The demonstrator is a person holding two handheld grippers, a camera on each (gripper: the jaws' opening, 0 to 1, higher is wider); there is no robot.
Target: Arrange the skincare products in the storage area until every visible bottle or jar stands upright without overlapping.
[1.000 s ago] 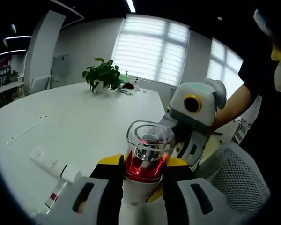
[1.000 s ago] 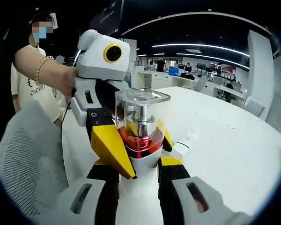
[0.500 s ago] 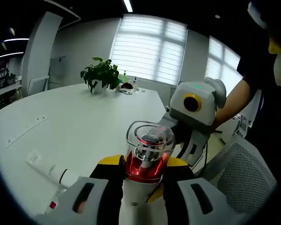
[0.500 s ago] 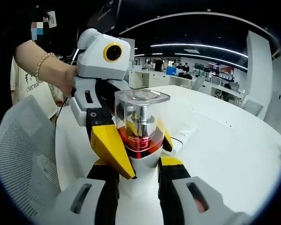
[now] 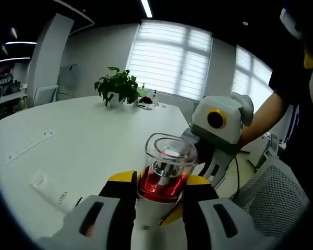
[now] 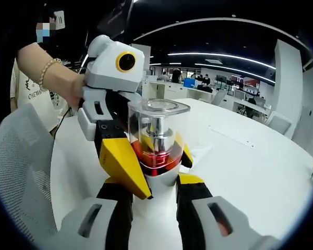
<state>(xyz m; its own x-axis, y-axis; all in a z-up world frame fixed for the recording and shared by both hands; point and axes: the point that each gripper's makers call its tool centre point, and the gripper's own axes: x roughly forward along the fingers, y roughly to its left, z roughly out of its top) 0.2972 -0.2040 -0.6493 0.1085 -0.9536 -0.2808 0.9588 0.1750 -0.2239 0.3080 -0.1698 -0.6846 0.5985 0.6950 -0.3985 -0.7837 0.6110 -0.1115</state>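
Observation:
A white bottle point(image 5: 166, 174) with a red collar and a clear square cap is held above the table between both grippers. My left gripper point(image 5: 161, 181) is shut on its white body from below. My right gripper point(image 5: 201, 156) reaches in from the right, a hand behind it, and is shut on the same bottle. In the right gripper view the bottle point(image 6: 155, 138) stands upright, my right gripper point(image 6: 156, 185) clamps its base, and the left gripper point(image 6: 154, 161) grips it with yellow-tipped jaws. A white tube point(image 5: 55, 194) lies flat on the table.
The round white table point(image 5: 83, 130) stretches ahead, with a potted plant point(image 5: 117, 86) at its far edge. A mesh chair point(image 5: 274, 195) stands by the near edge. The tube point(image 6: 201, 151) lies just behind the bottle. A person point(image 6: 28, 88) stands at the left.
Both grippers keep their hold on the bottle. The left gripper view has shifted, so the tube now sits lower, and the bottle's cap leans a little more to the right.

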